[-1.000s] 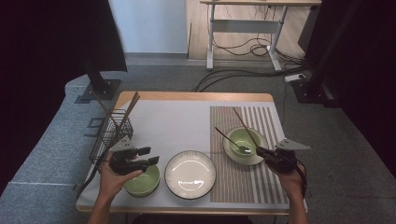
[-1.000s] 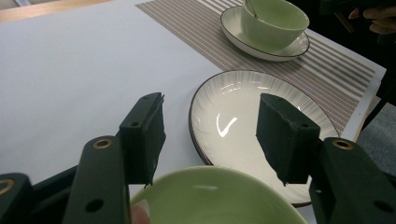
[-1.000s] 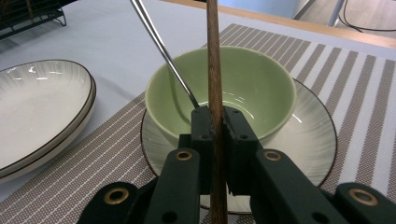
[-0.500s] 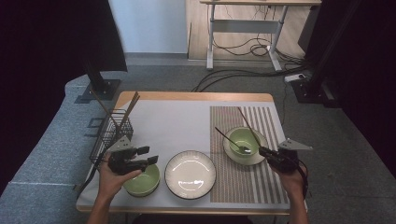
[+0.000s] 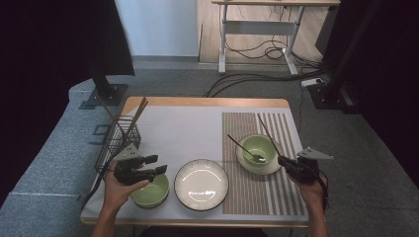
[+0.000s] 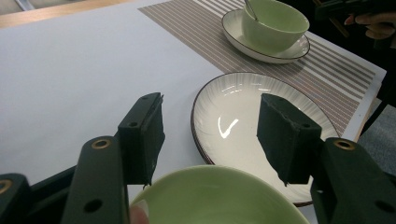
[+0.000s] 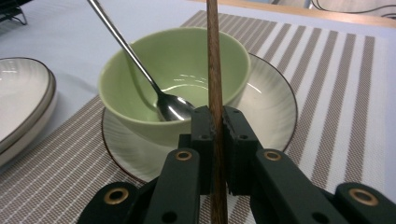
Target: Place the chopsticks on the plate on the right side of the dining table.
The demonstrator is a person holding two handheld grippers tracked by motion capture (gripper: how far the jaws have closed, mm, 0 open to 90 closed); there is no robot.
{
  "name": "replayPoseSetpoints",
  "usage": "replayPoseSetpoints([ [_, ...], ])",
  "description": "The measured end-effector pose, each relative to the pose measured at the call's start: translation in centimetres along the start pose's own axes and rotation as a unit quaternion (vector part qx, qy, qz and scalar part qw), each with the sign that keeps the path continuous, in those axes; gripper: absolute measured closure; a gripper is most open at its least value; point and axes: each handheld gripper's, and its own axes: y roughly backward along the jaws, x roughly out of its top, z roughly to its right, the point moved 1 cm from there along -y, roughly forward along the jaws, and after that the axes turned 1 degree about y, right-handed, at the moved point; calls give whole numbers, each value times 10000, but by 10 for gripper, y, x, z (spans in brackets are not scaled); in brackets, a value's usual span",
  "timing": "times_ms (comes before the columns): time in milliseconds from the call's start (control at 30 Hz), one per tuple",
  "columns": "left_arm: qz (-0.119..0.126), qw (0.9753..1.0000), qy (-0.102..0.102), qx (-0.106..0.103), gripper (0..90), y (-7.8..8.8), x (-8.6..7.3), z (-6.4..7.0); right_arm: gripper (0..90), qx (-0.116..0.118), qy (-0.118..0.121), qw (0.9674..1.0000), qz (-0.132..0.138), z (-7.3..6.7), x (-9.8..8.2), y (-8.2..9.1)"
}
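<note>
I am clamping my right gripper [image 7: 215, 122] on a brown wooden chopstick [image 7: 214, 56] rising beside the pale green spoon-holding bowl [image 7: 175, 79] on the striped mat, while holding my left gripper [image 6: 210, 135] open-jawed above another green bowl [image 6: 219, 198].

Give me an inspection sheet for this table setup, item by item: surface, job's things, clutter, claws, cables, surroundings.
Surface: white-covered wooden table with a brown striped woven placemat on its right part.
Job's things: brown wooden chopstick clamped upright; pale green ceramic bowl at the front left edge.
Clutter: white ribbed plate; second green bowl holding a metal spoon, on a white saucer; black wire rack with chopsticks.
Claws: left claw open over the near bowl's rim; right claw shut on the chopstick.
Cables: black cables on the floor behind the table.
Surroundings: grey carpet, metal desk frame, dark curtains.
</note>
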Motion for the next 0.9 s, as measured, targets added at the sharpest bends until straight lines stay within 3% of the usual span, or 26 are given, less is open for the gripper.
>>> replayPoseSetpoints([
  [200,-15,10000,-3,4,413,-1,0,0,843,-181,-48,9998,-102,4,-3,0],
  [533,-17,10000,-2,-1,413,-1,0,0,842,-283,-197,9992,-186,12,-10,-3],
  [900,143,9999,-14,49,421,2,0,0,842,-358,-178,9988,-283,12,-12,-7],
])
